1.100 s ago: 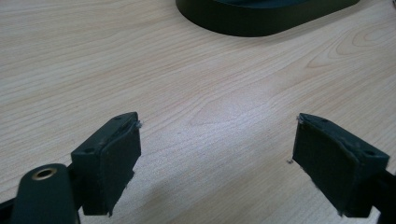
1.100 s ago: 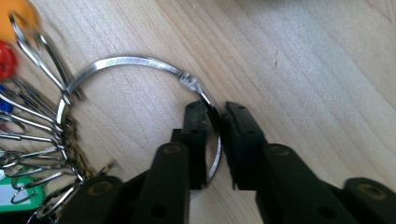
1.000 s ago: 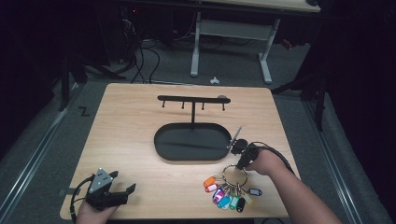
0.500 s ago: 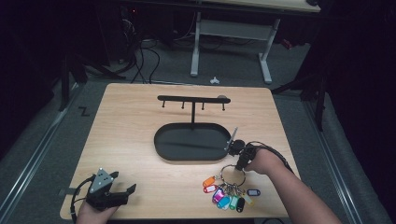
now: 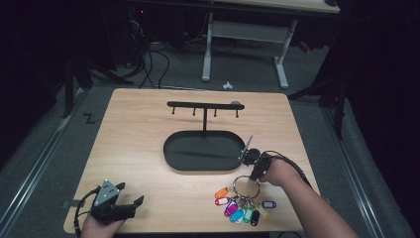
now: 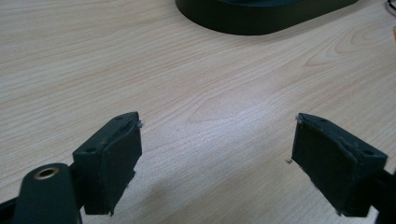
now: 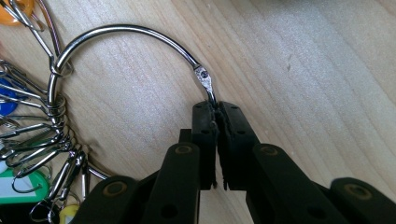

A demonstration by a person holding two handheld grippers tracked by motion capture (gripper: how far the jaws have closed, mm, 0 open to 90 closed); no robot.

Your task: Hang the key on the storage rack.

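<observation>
A large metal key ring [image 5: 246, 187] [image 7: 126, 35] lies on the wooden table [image 5: 138, 148], strung with several coloured key tags [image 5: 237, 208]. My right gripper [image 5: 256, 168] [image 7: 215, 112] is shut on the ring's rim beside its hinge. A black stand [image 5: 204, 106] with a hook bar rises from an oval black tray [image 5: 198, 151] at mid-table, just left of that gripper. My left gripper [image 5: 130, 204] [image 6: 217, 140] rests open near the table's front left corner, jaws wide apart over bare wood.
The tray's dark edge [image 6: 261, 18] lies ahead of the left gripper. Beyond the table stand a white desk frame [image 5: 247, 44] and floor cables [image 5: 153, 59]. Bare wood spreads across the table's left half.
The right gripper has shifted slightly left and forward, dragging the key ring and tags with it. The left gripper has stayed still.
</observation>
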